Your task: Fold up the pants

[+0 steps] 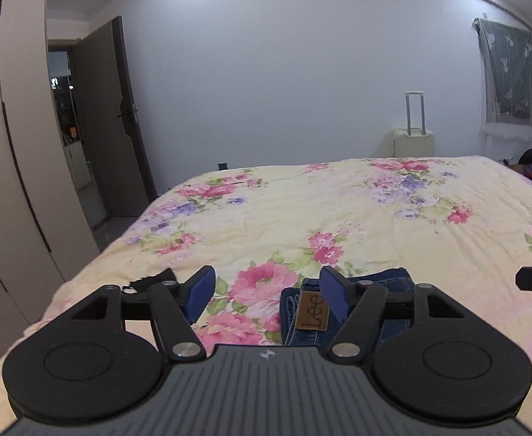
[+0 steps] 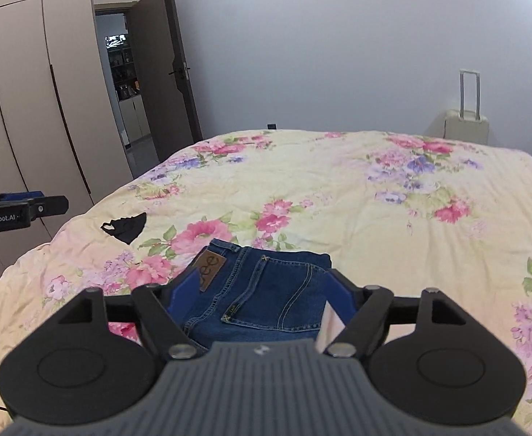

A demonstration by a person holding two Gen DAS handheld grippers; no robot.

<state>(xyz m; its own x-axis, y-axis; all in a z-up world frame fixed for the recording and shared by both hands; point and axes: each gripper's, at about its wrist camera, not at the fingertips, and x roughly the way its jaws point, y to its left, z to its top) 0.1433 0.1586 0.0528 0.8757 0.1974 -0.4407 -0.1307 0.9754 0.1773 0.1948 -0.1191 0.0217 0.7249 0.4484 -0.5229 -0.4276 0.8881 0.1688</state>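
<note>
The left tongs (image 1: pixel 267 290) stand open over the near edge of the bed, holding nothing; their right blue pad sits just above the brown Lee patch (image 1: pixel 312 314) at the waistband of the jeans (image 1: pixel 385 287); the right tongs (image 2: pixel 262 298) are likewise spread wide and empty, with the jeans (image 2: pixel 266 290) lying folded into a compact stack between and below the pads, back pocket up; the stack rests on the floral quilt (image 2: pixel 338 189) near the bed's front edge; a small black cloth (image 2: pixel 126 227) lies apart to the left on the quilt; beyond the bed, a cream suitcase (image 2: pixel 466 123) stands by the wall, and a dark door (image 2: pixel 160 72) hangs open beside the wardrobe (image 2: pixel 29 91).
</note>
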